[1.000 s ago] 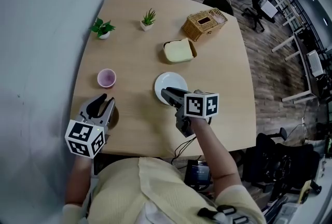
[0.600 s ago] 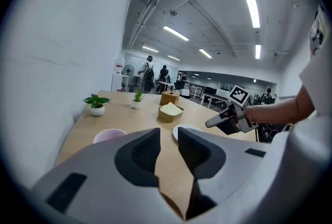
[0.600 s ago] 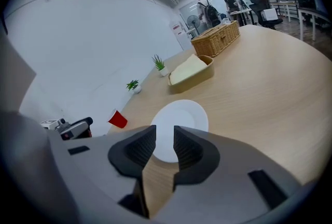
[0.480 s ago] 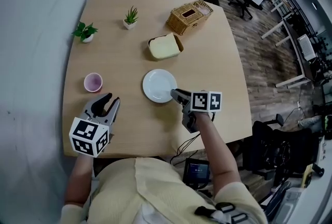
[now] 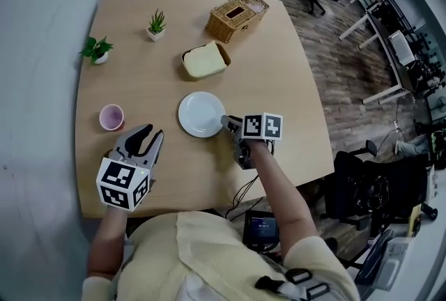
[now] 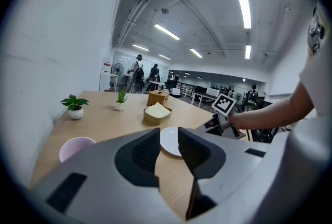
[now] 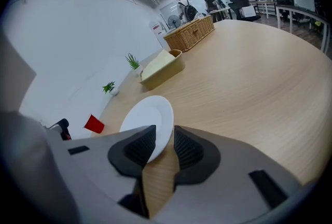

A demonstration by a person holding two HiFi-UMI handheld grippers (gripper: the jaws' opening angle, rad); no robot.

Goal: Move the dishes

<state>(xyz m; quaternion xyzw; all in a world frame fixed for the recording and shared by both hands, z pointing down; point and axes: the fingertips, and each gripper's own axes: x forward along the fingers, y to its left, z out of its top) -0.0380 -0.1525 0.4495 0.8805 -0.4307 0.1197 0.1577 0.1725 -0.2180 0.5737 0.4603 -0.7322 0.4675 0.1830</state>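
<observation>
Two tongs work over the table [image 5: 293, 83] in the head view; your right gripper [image 5: 227, 122] noses at the near-right rim of the white plate [image 5: 198, 113], while your left gripper [image 5: 148, 134] hangs apart from it, near the pink cup [image 5: 111, 116]. Left gripper view: jaws parted and empty; the plate shows well ahead through the gap. Right gripper view: jaws parted, the plate's rim just inside the gap, pads not pressing; you should probably slip one jaw under the rim, stay low, and close firmly before lifting, lest the plate skid or tip.

Glossy plate [image 5: 201, 113], matt wood-grain table [image 5: 279, 70], woven wicker basket [image 5: 237, 16], possibly plastic cup [image 5: 111, 116].
</observation>
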